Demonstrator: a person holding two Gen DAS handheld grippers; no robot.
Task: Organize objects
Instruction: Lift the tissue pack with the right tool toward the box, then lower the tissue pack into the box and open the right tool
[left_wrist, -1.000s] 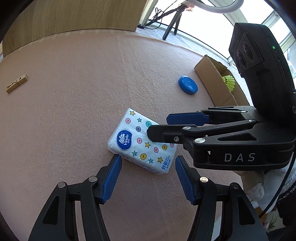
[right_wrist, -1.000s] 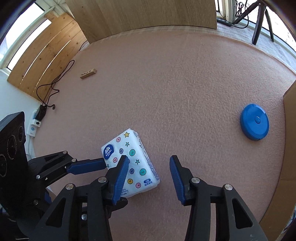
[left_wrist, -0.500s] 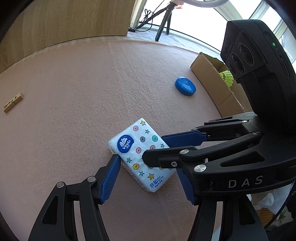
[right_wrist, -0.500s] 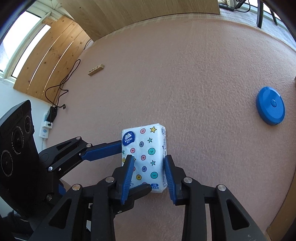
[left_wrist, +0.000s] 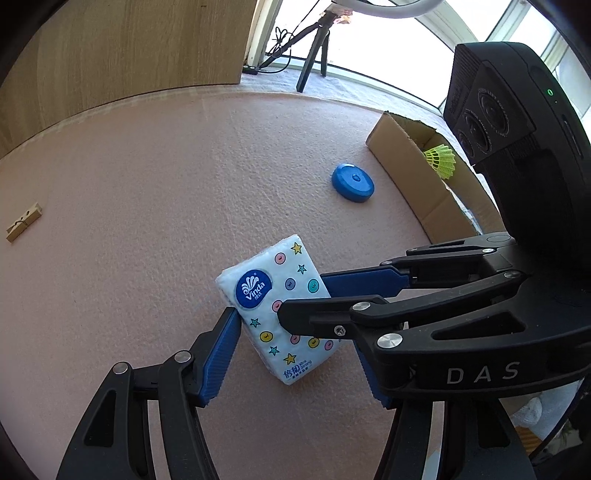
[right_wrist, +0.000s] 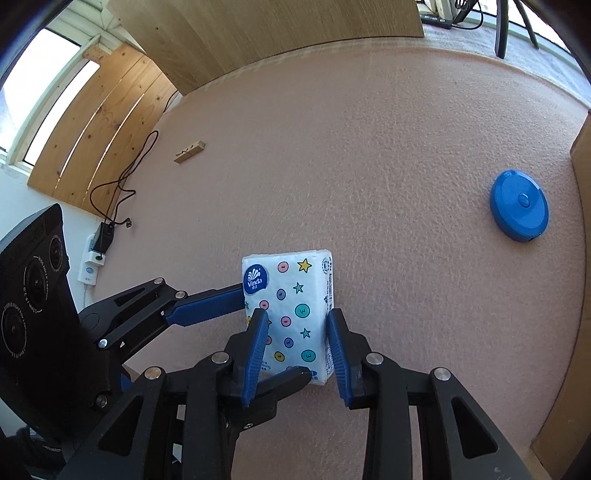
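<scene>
A pink mat (right_wrist: 369, 166) covers the floor, with wood panels and a bright window behind. On it lies the tissue pack (right_wrist: 291, 306), near its front edge. The right gripper (right_wrist: 293, 343) has just been closing and now clamps the pack across its long sides, both pads pressed on the wrapper. The left gripper (left_wrist: 295, 347) stands apart around the same pack, one pad just touching an edge, gripping nothing. Further out, a blue disc (left_wrist: 352, 182) and a clothespin (left_wrist: 24, 226) lie loose on the mat. A shuttlecock (left_wrist: 441, 161) already sits in the box (left_wrist: 413, 177). So one item looks stowed; the pack is gripped but not lifted, two more wait
</scene>
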